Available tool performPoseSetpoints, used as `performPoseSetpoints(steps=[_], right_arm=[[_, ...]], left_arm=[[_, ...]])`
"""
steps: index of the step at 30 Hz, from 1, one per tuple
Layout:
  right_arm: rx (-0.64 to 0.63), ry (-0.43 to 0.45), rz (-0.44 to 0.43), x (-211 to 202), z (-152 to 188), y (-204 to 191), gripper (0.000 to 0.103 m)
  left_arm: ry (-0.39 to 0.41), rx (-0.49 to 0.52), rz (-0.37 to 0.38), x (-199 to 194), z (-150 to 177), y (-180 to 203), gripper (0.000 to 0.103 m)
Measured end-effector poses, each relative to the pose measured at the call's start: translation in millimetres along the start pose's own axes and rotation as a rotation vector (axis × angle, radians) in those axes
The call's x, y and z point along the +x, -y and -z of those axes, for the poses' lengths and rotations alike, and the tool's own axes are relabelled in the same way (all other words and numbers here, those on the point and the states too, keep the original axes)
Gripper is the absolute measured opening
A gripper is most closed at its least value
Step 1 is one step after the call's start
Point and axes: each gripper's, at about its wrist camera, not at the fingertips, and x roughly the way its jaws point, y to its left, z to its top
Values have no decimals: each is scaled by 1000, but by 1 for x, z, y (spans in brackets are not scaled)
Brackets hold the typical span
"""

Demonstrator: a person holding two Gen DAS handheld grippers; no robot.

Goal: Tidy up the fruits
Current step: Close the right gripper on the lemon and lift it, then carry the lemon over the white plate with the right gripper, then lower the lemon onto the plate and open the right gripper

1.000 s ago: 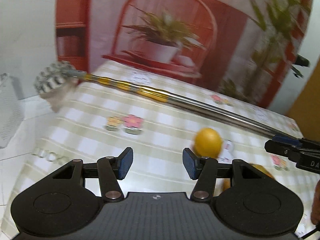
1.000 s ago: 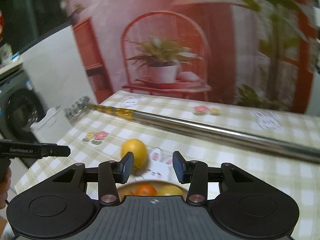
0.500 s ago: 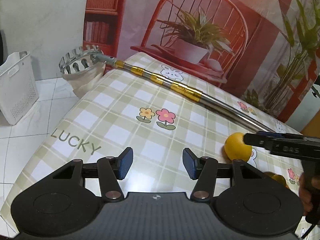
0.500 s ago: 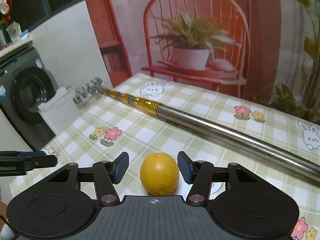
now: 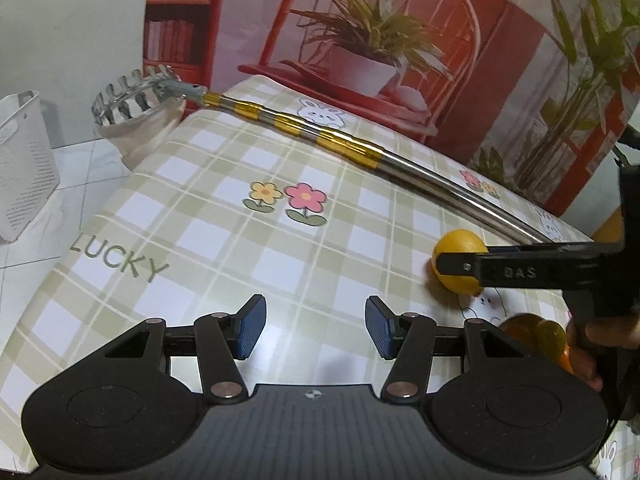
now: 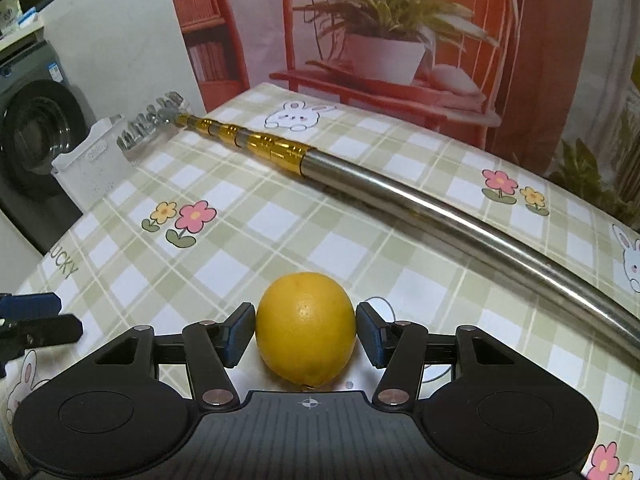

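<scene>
A yellow-orange citrus fruit [image 6: 306, 320] rests on the checked tablecloth [image 6: 340, 248]. My right gripper [image 6: 306, 334] straddles it, one blue pad on each side. The pads sit at the fruit's flanks without visibly squeezing it, and a thin gap shows on the right. The left wrist view shows the same fruit [image 5: 460, 242] behind the right gripper's black finger [image 5: 520, 270]. My left gripper [image 5: 316, 328] hovers open over bare cloth, with nothing between its pads. More orange and yellow fruits [image 5: 536, 332] lie near a hand [image 5: 600, 334], partly hidden.
A long steel and gold telescopic pole [image 6: 400, 188] with a toothed picker head [image 5: 128, 94] lies slantwise across the table. Past the table's left edge stand a white basket [image 5: 24, 168] and a washing machine [image 6: 36, 140]. A printed backdrop closes off the far side.
My right gripper has moved forward and down until the fruit sits between its jaws, which stand wider than a second ago. The left gripper dipped slightly, jaws unchanged.
</scene>
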Motion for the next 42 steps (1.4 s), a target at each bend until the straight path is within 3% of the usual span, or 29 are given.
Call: performPoseSetpoints(steps=[14,30,42], right_arm=[[79,-11,-5,-3,6,7,51],[80,86,-50,-103,47,2,51],[78,-24,-23,-134,107,1,51]], left_arm=[[-20,47,19,0,5,14,58],[-19,132,84,-7,10,41,58],[-25,205,133,-10,18,60,59]])
